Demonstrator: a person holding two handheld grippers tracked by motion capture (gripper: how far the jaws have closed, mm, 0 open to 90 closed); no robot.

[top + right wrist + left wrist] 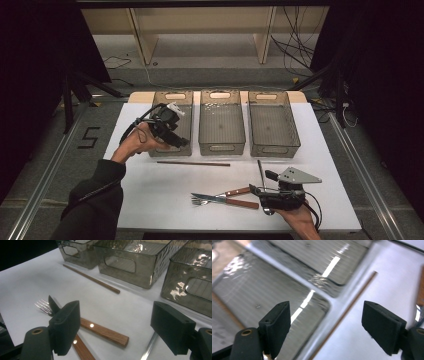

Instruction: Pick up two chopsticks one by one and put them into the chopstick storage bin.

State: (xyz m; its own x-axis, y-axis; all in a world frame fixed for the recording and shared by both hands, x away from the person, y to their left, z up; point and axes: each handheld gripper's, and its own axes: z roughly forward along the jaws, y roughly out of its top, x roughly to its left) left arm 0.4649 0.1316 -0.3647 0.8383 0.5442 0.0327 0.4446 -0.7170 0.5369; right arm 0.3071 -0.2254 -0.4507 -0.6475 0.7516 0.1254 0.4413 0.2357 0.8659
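My left gripper (182,142) hangs over the front end of the left smoky plastic bin (170,97), jaws wide open and empty (325,312). A thin brown chopstick (193,163) lies on the white table just in front of the left and middle bins (347,312). My right gripper (255,189) rests low at the front right, open with nothing between its pads (115,315). Just ahead of it a wooden-handled knife (242,203) and fork (200,201) lie crossed (105,331). A slim metal utensil handle (260,172) lies beside the right gripper.
Three bins stand in a row at the back of the table: left, middle (220,145) and right (274,147). The table's front edge (200,229) runs close to the right hand. Cables and shelf legs lie on the floor beyond.
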